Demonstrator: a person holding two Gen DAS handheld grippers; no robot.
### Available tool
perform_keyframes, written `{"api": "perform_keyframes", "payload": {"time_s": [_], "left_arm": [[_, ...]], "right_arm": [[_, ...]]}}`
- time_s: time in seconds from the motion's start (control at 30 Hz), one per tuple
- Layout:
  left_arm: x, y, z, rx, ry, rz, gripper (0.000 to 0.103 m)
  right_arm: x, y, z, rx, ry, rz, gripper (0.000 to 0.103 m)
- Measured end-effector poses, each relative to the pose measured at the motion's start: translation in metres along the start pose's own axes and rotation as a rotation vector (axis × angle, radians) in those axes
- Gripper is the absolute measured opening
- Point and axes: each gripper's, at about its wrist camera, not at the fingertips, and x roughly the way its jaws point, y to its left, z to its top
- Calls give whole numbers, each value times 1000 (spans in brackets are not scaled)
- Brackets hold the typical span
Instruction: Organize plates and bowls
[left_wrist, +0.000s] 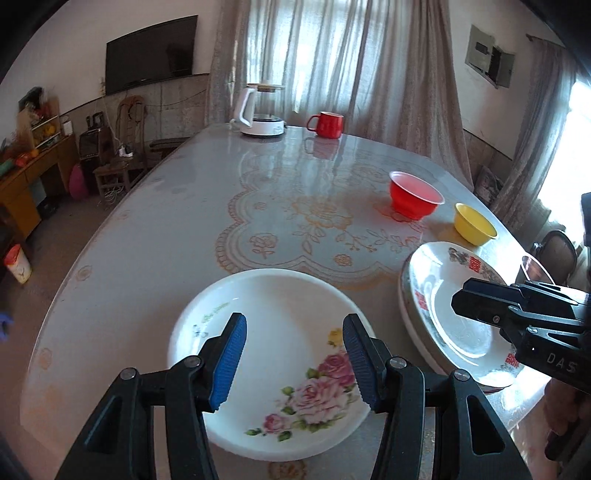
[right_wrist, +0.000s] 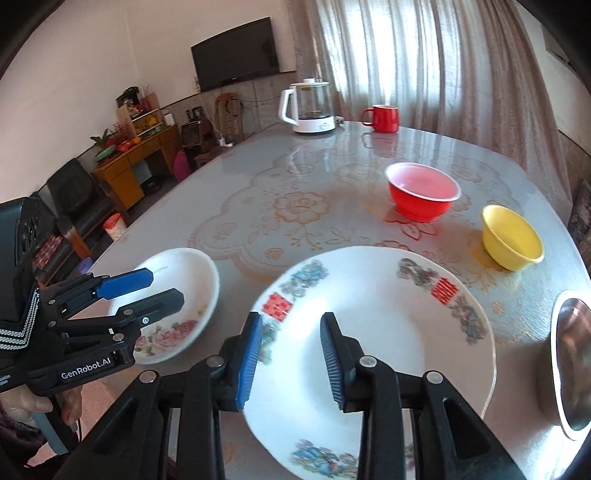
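A white plate with pink roses lies on the table's near edge; it also shows in the right wrist view. My left gripper is open and empty just above it. To its right lies a larger white plate with red characters, seen large in the right wrist view. My right gripper is open and empty above that plate's near side. A red bowl and a yellow bowl stand farther back on the right. A steel bowl sits at the far right.
A white kettle and a red mug stand at the table's far end. The table has a glossy patterned cover. Chairs and a wooden cabinet stand left of the table.
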Motion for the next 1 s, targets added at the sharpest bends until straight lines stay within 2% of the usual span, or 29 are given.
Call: {"api": "perform_keyframes", "payload": {"time_s": [0.13,0.2,0.3,0.37,0.63,0.8,0.9,1.0], "left_arm": [[-7,40,-9,-76,2,47,53],[-6,54,-17,-98,18,61,49],[-3,68,-30,-129,46,63,46],[0,74,-36,-155,64,36,41],[7,69,-48,-164,83,-67,28],[12,61,-49,-178,60,-44,28],[12,60,-50,-191,46,-34,26],[9,64,-51,-223,33,-37,23]], "right_arm": [[22,25,17,-62,44,71,22],[36,36,24,-83,75,97,21],[59,49,29,-122,126,98,21],[76,54,34,-137,159,79,21],[118,61,35,-186,262,51,18],[121,66,33,-225,274,59,16],[125,58,35,-215,305,133,23],[128,60,38,-235,317,142,24]]}}
